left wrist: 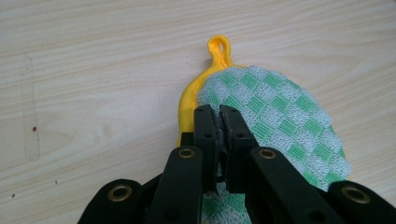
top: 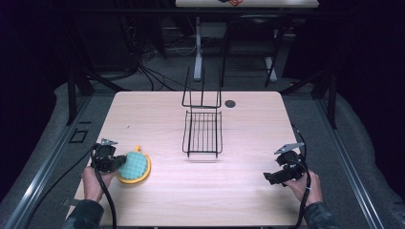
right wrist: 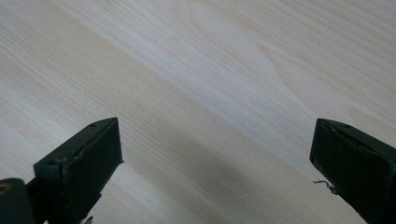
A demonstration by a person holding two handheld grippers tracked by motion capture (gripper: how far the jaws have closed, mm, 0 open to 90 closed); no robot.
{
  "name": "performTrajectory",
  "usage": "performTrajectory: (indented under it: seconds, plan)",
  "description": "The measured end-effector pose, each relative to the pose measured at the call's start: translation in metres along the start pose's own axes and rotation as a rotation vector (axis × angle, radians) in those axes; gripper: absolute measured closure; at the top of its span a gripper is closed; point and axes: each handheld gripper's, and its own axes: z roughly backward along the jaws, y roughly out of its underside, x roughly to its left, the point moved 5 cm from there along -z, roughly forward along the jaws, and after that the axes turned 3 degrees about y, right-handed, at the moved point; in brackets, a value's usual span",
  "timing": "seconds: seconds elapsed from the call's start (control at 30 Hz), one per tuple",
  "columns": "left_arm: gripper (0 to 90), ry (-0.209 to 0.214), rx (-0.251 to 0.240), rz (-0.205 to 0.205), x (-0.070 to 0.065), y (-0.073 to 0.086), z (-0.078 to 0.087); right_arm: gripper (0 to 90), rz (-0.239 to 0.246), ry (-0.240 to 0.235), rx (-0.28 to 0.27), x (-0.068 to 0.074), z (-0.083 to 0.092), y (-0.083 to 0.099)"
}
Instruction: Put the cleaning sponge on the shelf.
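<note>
A round pot holder [top: 134,167] with a green-and-white checked face, yellow rim and yellow loop lies flat at the front left of the wooden table [top: 143,114]. My left gripper [top: 122,162] reaches it from the left. In the left gripper view the pot holder [left wrist: 280,116] has its near edge pinched between the two black jaws of my left gripper [left wrist: 219,112], which is shut on it. Near the front right, my right gripper [top: 268,177] hovers low over bare wood. Its jaws stand wide apart in the right gripper view, my right gripper [right wrist: 215,154] holding nothing.
A black wire rack [top: 203,133] with upright prongs at its far end stands in the middle of the table. A small dark round disc [top: 230,103] lies just behind it to the right. Cables trail from both grippers toward the front edge.
</note>
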Motion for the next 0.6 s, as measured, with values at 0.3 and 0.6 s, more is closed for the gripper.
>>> performTrajectory:
  seconds: [0.3, 0.6]
  plan:
    - [87.5, 0.012, -0.037, -0.034, -0.008, -0.008, 0.014, 1.8, -0.005, 0.004, 0.0, -0.002, 0.002, 0.0]
    - [87.7, 0.019, -0.074, -0.048, -0.013, -0.015, 0.027, 2.2, -0.003, 0.008, 0.001, -0.003, 0.002, 0.0]
